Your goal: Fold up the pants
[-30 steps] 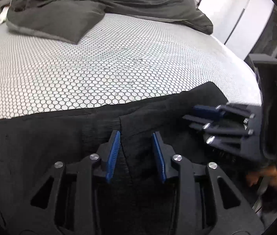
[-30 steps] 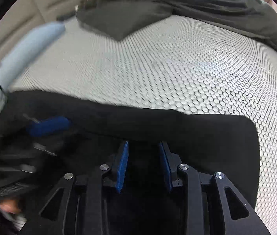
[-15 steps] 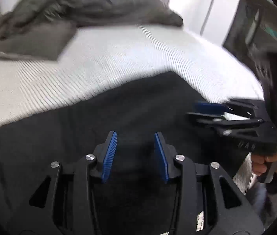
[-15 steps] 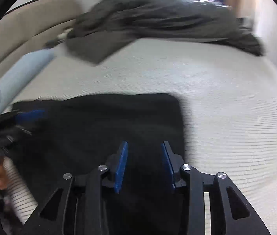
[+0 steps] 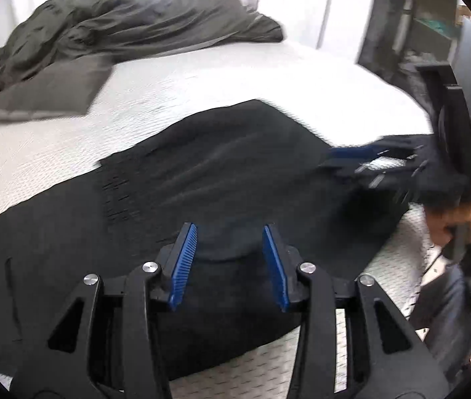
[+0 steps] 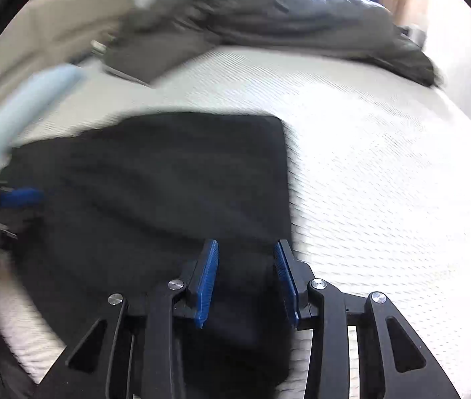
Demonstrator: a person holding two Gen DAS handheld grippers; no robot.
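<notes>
The black pants [image 5: 229, 173] lie spread on the white honeycomb bed cover [image 5: 222, 76], with a folded layer on top. My left gripper [image 5: 230, 259] is open, its blue pads over the near edge of the pants, holding nothing. My right gripper [image 6: 245, 276] is open above the right edge of the pants [image 6: 169, 179]. The right gripper also shows at the right of the left wrist view [image 5: 385, 163], blurred, over the pants' far end. The left gripper shows blurred at the left edge of the right wrist view [image 6: 6, 206].
A dark grey duvet [image 5: 129, 23] and a grey pillow [image 5: 46, 93] lie at the far side of the bed. A light blue pillow [image 6: 26, 99] lies at the left. A dark shelf unit [image 5: 418, 23] stands beyond the bed's right edge.
Both grippers have lifted and pulled back from the pants, so more of the bed shows. Both stayed open. The pants now show a folded upper layer with a straight far edge.
</notes>
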